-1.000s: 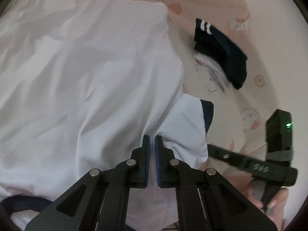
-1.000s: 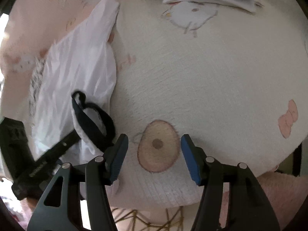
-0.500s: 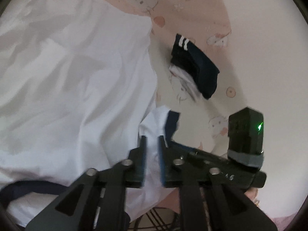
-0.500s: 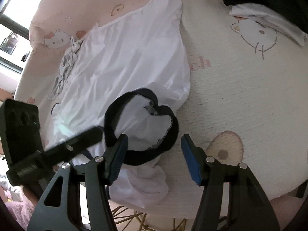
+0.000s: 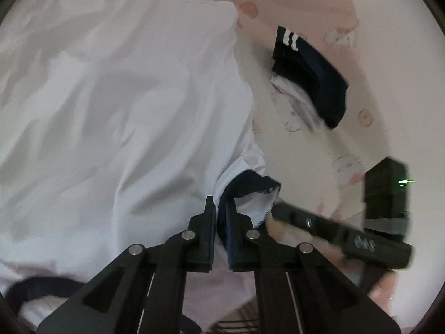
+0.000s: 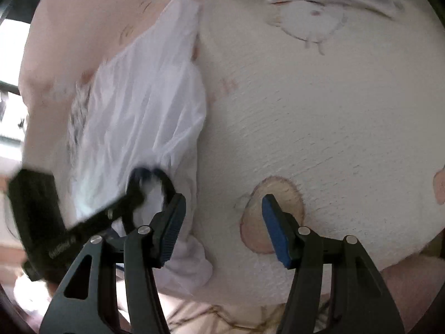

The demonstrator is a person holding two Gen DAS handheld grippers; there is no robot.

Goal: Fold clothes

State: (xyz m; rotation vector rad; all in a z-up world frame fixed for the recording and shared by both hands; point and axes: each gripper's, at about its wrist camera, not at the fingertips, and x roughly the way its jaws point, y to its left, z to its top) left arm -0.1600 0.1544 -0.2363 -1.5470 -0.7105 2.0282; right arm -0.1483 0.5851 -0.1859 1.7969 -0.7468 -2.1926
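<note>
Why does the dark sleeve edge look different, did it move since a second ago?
Yes. The dark sleeve cuff, pinched by the left gripper, has bunched and opened up, while the folded navy clothes stay put on the bedsheet.

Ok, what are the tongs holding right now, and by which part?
The left tongs pinch the white shirt at its navy-trimmed sleeve cuff. The right tongs are open, holding nothing.

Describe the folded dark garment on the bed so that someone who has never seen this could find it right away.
Start from the pink cartoon-print bedsheet and the big white shirt spread across it. Beyond the shirt's right edge, apart from it, lies the folded navy garment. It is the only dark folded piece, with two short white stripes at its far end and white cloth showing beneath.
</note>
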